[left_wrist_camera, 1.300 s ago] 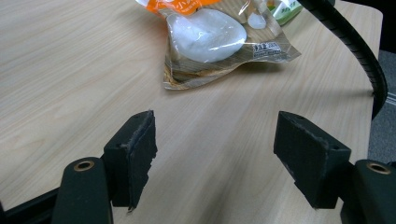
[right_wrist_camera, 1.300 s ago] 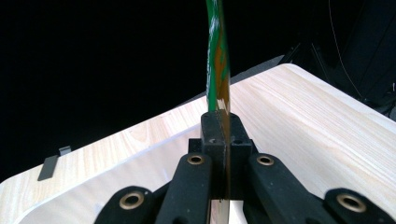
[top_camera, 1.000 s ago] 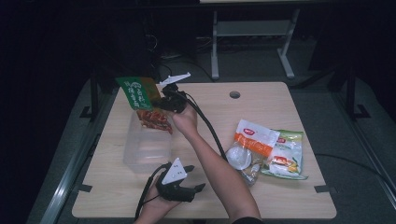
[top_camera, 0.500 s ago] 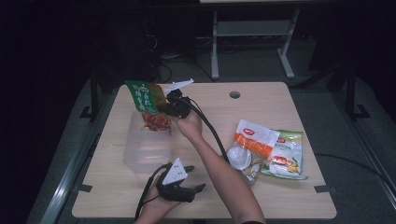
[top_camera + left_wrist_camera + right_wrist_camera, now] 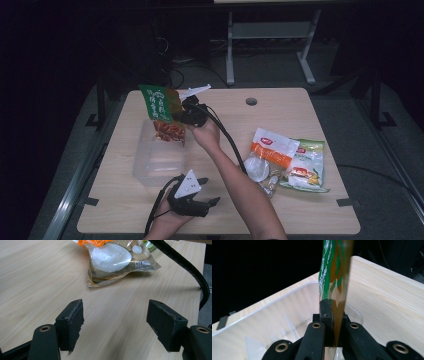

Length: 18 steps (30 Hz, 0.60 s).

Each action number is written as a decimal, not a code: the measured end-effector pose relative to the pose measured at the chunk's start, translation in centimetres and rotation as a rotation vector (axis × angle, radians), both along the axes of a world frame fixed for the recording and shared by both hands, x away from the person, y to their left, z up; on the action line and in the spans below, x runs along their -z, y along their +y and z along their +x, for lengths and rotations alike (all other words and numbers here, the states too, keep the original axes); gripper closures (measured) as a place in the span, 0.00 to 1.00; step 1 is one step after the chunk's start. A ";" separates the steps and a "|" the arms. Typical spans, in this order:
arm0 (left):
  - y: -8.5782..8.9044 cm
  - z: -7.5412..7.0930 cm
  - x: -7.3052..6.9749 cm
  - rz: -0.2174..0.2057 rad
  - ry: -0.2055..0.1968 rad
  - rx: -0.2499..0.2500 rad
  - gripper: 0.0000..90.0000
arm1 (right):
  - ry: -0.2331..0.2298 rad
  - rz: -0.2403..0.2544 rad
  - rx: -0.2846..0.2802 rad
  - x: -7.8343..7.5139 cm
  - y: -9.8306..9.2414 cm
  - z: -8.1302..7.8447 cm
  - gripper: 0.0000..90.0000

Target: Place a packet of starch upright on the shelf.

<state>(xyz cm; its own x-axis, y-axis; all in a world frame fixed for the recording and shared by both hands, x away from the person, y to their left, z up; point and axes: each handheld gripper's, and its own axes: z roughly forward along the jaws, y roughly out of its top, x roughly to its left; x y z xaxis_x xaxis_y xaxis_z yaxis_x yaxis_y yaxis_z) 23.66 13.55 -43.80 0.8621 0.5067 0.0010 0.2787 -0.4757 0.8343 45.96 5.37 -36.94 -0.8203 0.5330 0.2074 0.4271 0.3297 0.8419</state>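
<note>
1. The right gripper (image 5: 181, 116) has its jaws clenched on the flat green-and-orange snack packet (image 5: 161, 112), pinching its thin edge between the pads.
2. That packet hangs upright over the far rim of the clear rectangular plastic box (image 5: 159, 159), at about ten o'clock on the pale wooden table (image 5: 310, 205).
3. The left gripper (image 5: 192, 200) rests at six o'clock, jaws spread wide and released, nothing between them.
4. Ahead of those jaws lies a clear packet with a white round bun (image 5: 110, 257), apart from both pads.
</note>
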 end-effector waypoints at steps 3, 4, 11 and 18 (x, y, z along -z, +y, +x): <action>0.0 0.0 0.0 -0.001 0.000 -0.001 0.33 | 0.002 -0.001 0.024 0.1 -0.3 -0.1 0.99; 0.0 0.0 0.0 -0.001 0.000 0.000 0.33 | 0.002 -0.001 0.024 0.1 -0.3 -0.1 0.99; -0.1 -0.1 0.0 0.003 -0.002 0.002 0.32 | 0.013 -0.009 0.047 0.1 -0.9 -0.2 0.97; -0.1 0.0 0.0 0.006 -0.001 0.001 0.32 | 0.034 -0.019 0.048 0.0 -1.3 -0.1 0.78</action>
